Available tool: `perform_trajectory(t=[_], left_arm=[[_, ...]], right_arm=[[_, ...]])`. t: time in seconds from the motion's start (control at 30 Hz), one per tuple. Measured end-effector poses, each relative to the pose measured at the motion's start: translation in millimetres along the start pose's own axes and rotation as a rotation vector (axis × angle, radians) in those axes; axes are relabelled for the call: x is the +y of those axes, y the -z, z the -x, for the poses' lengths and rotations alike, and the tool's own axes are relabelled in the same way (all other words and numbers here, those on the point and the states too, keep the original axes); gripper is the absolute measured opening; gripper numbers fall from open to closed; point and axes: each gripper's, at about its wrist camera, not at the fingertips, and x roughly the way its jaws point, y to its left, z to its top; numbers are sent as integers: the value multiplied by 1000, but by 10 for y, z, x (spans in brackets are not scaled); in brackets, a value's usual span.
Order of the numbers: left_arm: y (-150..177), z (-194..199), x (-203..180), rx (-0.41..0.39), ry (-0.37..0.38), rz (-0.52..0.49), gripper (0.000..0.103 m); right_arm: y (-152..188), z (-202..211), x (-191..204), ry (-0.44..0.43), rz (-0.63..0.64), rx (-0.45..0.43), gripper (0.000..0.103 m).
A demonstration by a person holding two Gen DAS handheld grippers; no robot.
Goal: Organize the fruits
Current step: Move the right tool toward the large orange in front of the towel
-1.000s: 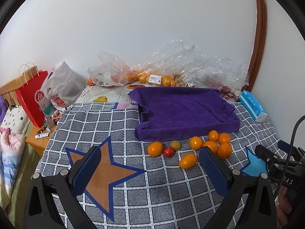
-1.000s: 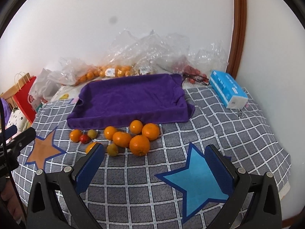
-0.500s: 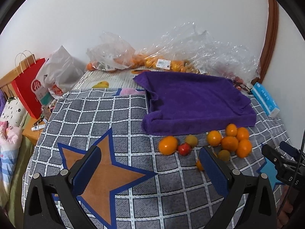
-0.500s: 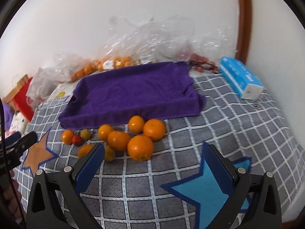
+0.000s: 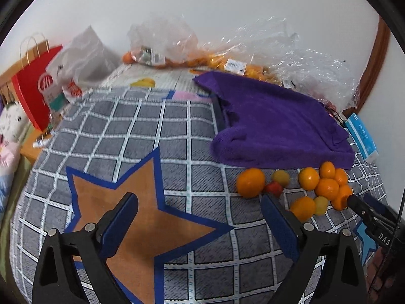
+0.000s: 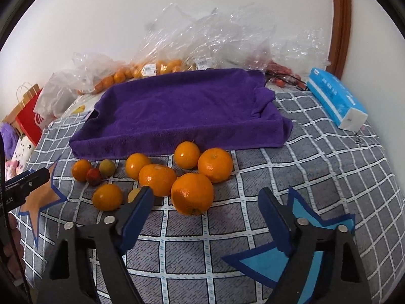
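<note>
Your surface is a bed with a grey checked star-print blanket (image 6: 316,157). On it: purple towel (image 6: 182,111), loose oranges (image 6: 192,196) along its near edge, blue tissue pack (image 6: 336,103), plastic bags (image 6: 202,40) by the wall.

Orange fruits (image 6: 192,193) lie beside a purple towel (image 6: 182,111) on a grey-and-white checked blanket (image 5: 162,131).

A small yellowish fruit (image 6: 134,194) is half hidden behind the right gripper's (image 6: 206,210) left finger. In the left view, the orange (image 5: 340,200) at the far end of the pile is partly covered by the other gripper's tip. Whatever's under the purple towel (image 6: 182,111) can't be made out. Red bits (image 6: 281,74) behind the towel are too small to name
</note>
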Motion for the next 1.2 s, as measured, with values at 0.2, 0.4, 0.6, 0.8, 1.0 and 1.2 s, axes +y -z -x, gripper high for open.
perform_trajectory(t=[0.2,0.4,0.6,0.8,1.0,1.2], left_arm=[[31,-72,-40,2,23,-39,96],[96,-204,34,5,-9,-31,96],[173,-257,150,-18,-26,-12,86],[169,-261,202,-14,-3,-2,85],[172,-275,177,-1,-1,-35,85],[187,-228,149,-10,65,-52,78]], right_arm=[[30,-200,51,-34,22,40,64],[56,-244,97,-37,25,13,61],[76,-238,143,-34,61,-7,61],[85,-271,184,-45,63,-13,62],[73,-309,163,-61,51,1,63],[87,-348,180,-66,57,4,62]])
